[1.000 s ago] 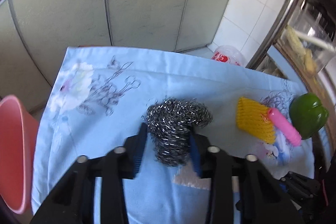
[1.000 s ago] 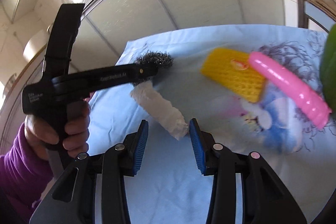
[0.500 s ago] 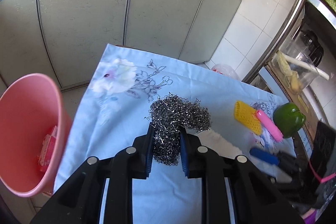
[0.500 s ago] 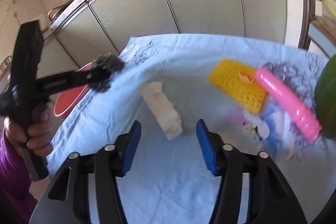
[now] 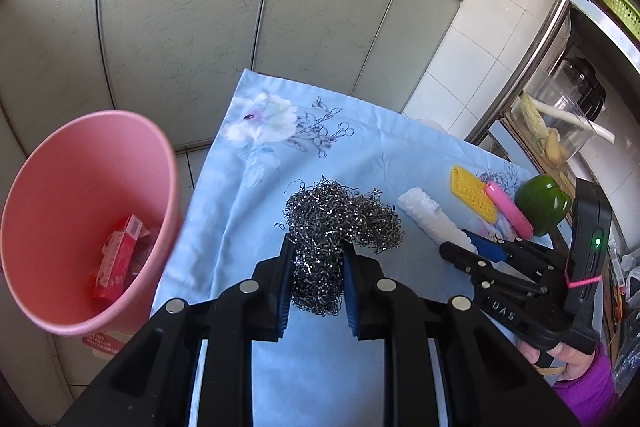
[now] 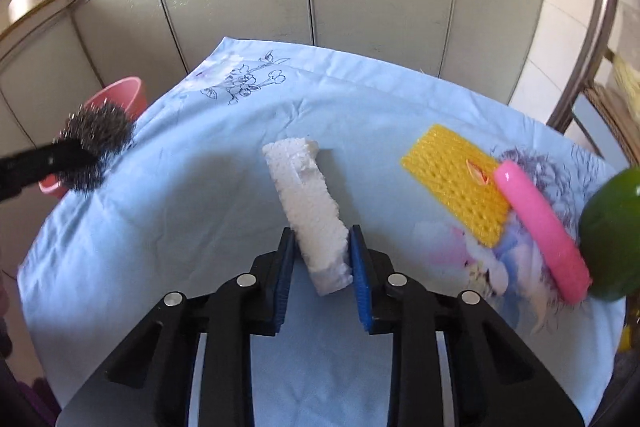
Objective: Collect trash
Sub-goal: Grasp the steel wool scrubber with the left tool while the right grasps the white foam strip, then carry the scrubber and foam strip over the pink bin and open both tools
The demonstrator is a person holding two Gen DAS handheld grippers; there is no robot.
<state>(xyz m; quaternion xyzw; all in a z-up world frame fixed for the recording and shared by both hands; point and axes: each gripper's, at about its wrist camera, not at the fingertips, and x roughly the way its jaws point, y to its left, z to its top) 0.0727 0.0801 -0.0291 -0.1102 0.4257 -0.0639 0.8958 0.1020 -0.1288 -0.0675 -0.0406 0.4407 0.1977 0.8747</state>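
Left gripper (image 5: 315, 269): fingers clamp scourer (image 5: 340, 223); carry over bin (image 5: 86, 223) (left of frame) before opening.
Right gripper (image 6: 321, 265): fingers just closed on foam (image 6: 308, 203).

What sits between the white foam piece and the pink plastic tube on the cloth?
In the right wrist view, only the yellow mesh pad lies between the white foam piece and the pink plastic tube, which overlaps the pad's edge; otherwise bare blue floral cloth.

The green pepper (image 6: 612, 235) is cut by the right edge in the right wrist view. The left gripper's black finger hides part of the steel wool (image 6: 98, 143) there. The print on the red packet (image 5: 118, 259) inside the pink bin (image 5: 168, 227) is too small to read.
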